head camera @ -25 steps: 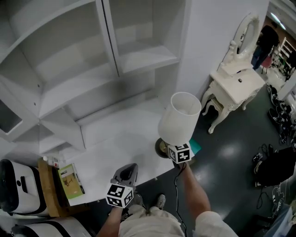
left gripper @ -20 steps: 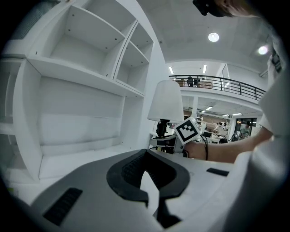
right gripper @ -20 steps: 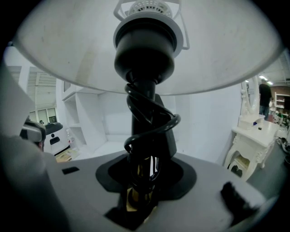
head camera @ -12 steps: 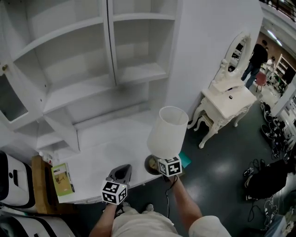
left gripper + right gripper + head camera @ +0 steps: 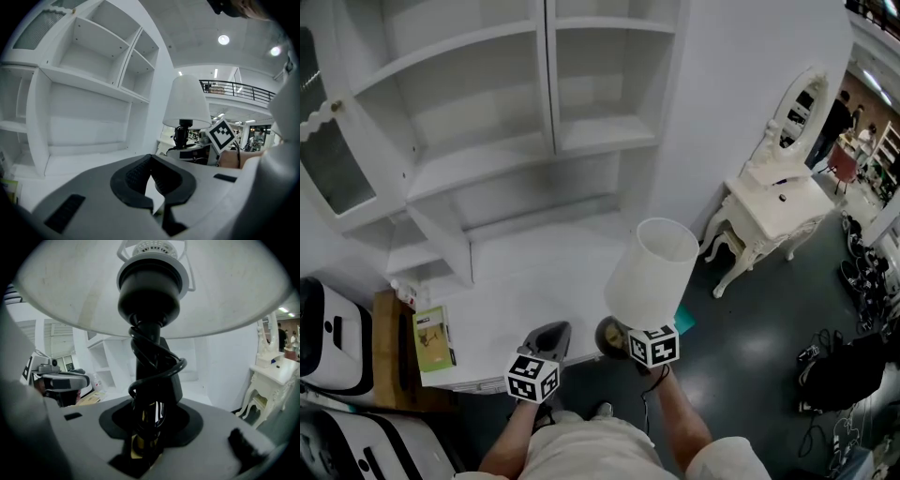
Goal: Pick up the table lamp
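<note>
The table lamp has a white shade (image 5: pixel 654 270), a dark stem and a round dark base (image 5: pixel 611 335). It hangs tilted just off the front corner of the white table (image 5: pixel 534 281). My right gripper (image 5: pixel 634 334) is shut on its stem (image 5: pixel 149 425) just under the socket, below the cord wound round the stem (image 5: pixel 157 364). The shade (image 5: pixel 225 291) fills the top of the right gripper view. My left gripper (image 5: pixel 553 334) hovers over the table's front edge, left of the lamp, shut and empty (image 5: pixel 151 161). From there the lamp's shade (image 5: pixel 186 103) stands to the right.
A tall white shelf unit (image 5: pixel 487 122) backs the table. A green booklet (image 5: pixel 434 337) and a wooden board (image 5: pixel 387 349) lie at the table's left end beside white machines (image 5: pixel 326 333). A white dressing table with mirror (image 5: pixel 773 202) stands to the right on dark floor.
My right gripper has carried the lamp off the table's corner, back towards me and a little up. The left gripper has shifted slightly, still shut.
</note>
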A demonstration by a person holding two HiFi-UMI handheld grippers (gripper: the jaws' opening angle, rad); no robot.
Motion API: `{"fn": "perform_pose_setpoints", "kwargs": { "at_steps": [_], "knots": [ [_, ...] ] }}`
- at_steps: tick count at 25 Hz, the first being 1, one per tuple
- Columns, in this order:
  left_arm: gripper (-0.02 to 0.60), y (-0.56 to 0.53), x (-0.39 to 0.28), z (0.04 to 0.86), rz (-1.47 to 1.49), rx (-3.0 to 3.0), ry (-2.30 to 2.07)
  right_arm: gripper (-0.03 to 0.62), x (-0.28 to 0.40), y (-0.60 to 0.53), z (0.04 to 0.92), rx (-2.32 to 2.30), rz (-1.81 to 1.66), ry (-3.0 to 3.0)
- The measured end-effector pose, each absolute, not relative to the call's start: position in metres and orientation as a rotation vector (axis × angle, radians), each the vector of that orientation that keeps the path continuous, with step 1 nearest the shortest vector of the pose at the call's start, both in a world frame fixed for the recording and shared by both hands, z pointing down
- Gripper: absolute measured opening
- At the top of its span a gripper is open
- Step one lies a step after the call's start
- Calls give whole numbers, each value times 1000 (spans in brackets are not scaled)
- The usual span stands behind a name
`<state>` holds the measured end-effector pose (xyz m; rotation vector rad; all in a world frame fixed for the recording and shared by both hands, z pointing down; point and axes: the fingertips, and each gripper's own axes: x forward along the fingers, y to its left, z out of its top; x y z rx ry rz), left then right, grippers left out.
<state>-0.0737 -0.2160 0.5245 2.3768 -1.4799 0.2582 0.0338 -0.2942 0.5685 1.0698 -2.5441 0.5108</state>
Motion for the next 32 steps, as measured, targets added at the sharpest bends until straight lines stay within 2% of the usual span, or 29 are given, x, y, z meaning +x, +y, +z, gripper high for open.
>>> {"fn": "perform_pose_setpoints", "kwargs": {
  "at_steps": [18,32],
  "knots": [
    [9,-136,-143,507,269,2441,-1441,140,-27,-201,533,1171,565,-2563],
    [9,-50,-159,523,271,2465,-1348,140,-47,-87,538,1217,643,-2584]
  ]
}}
